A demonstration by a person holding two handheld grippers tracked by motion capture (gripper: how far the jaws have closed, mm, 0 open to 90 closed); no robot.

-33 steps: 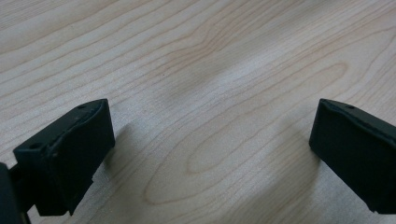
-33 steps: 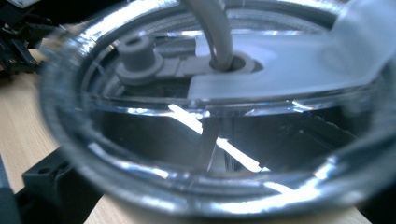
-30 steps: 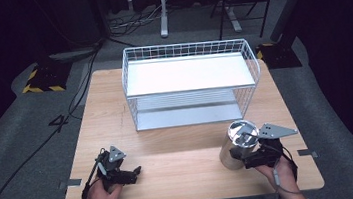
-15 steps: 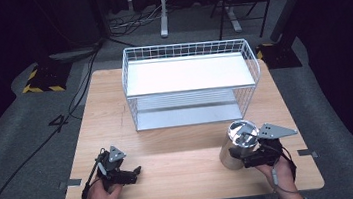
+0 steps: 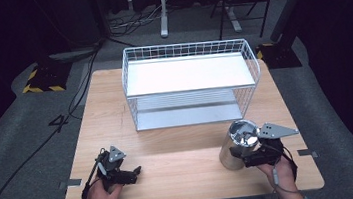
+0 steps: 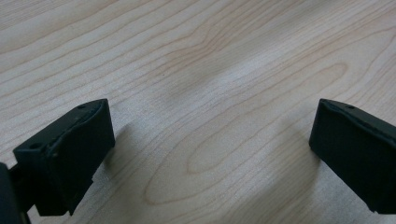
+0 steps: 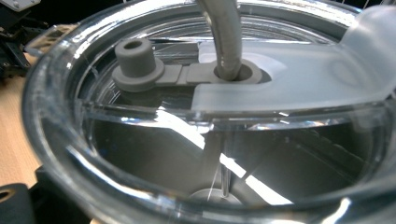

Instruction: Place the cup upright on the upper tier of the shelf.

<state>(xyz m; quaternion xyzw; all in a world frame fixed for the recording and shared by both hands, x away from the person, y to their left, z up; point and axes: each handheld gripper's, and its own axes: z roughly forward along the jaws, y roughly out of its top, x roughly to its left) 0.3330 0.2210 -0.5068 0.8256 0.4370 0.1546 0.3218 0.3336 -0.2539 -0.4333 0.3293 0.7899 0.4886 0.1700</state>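
Nothing shifted but your right gripper (image 5: 246, 162), jaws just closing around the steel tumbler (image 5: 237, 146), grip unclear; slick, rigid, grabbed low; left gripper (image 5: 135, 172) gaped empty.

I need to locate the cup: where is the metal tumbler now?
In the high view, the metal tumbler stands upright near the table's front right, before the wire basket, beside the right claw.

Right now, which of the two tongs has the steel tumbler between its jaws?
The right tongs: their jaws, just closing, flank the steel tumbler with its clear lid. The left tongs stand open over bare wooden table.
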